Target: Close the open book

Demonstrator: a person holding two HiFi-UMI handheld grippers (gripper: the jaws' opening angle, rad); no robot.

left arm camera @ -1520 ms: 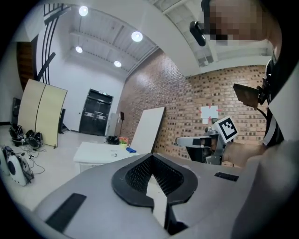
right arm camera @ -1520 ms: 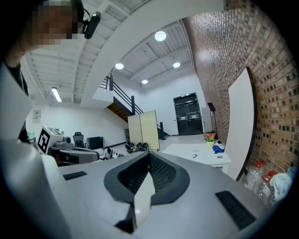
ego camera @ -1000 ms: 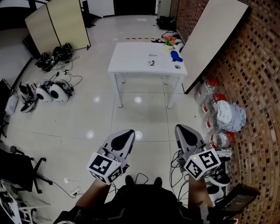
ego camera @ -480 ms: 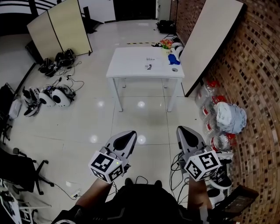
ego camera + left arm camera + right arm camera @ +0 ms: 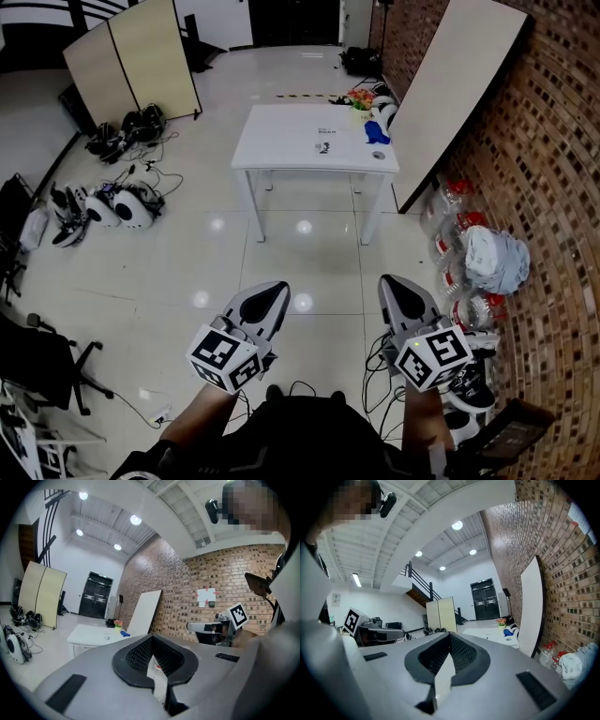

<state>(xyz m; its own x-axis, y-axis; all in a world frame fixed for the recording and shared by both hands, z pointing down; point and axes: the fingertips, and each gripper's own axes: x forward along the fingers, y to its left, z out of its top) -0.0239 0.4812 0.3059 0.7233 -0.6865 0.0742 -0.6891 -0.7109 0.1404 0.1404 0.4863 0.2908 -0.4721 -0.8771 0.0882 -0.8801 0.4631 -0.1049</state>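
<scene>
A white table (image 5: 281, 150) stands far ahead across the floor. On it lies a small flat pale thing with dark print (image 5: 323, 147), too small to tell whether it is the book. My left gripper (image 5: 272, 292) and right gripper (image 5: 392, 286) are held level, side by side, close to the person's body and far short of the table. Both are shut with nothing between their fingers. The table also shows beyond the left gripper (image 5: 152, 637) as a table (image 5: 91, 634), and beyond the right gripper (image 5: 450, 634) as a table (image 5: 487, 633).
A blue object (image 5: 376, 133), a flower pot (image 5: 361, 97) and a small round thing (image 5: 379, 157) sit at the table's right end. A large board (image 5: 459, 84) leans on the brick wall. Bottles and a bag (image 5: 497, 258) lie at the right; gear and cables (image 5: 112, 202) at the left.
The table sits slightly lower and nearer in the head view. Both grippers keep the same level pose and stay shut.
</scene>
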